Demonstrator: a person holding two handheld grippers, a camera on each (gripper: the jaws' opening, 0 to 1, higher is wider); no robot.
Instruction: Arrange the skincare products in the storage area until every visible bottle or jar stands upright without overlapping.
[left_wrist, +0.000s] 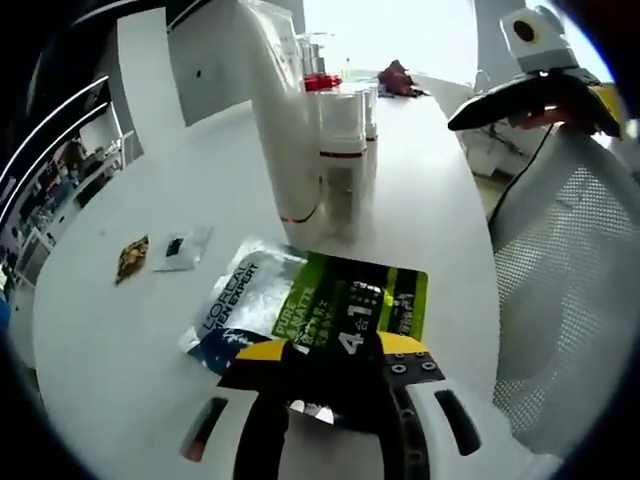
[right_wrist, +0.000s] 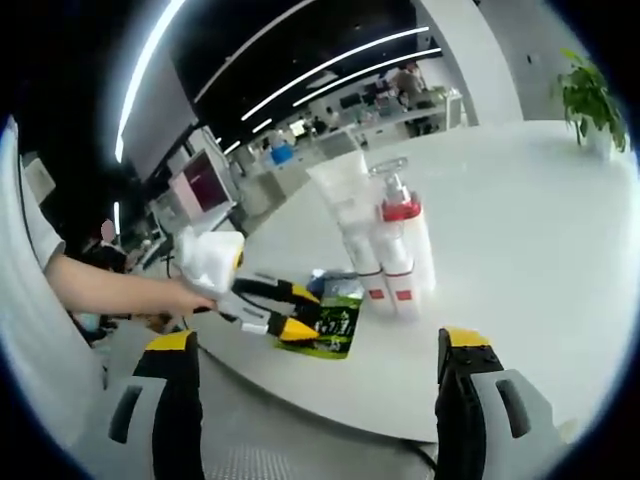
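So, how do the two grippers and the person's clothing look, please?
The right gripper has black jaws with yellow tips on pale grey bodies. The left gripper has the same black jaws with yellow tips and a white box on top. A black cable hangs below the right gripper. The person's sleeve is white.

big round white table (right_wrist: 520, 200) in an open office; long ceiling light strips (right_wrist: 330, 65) run above it; a leafy potted plant (right_wrist: 590, 100) sits at the table's far edge; desks with monitors (right_wrist: 200, 185) beyond it, kinda blurry; a white mesh chair (left_wrist: 560, 300) just beside the table
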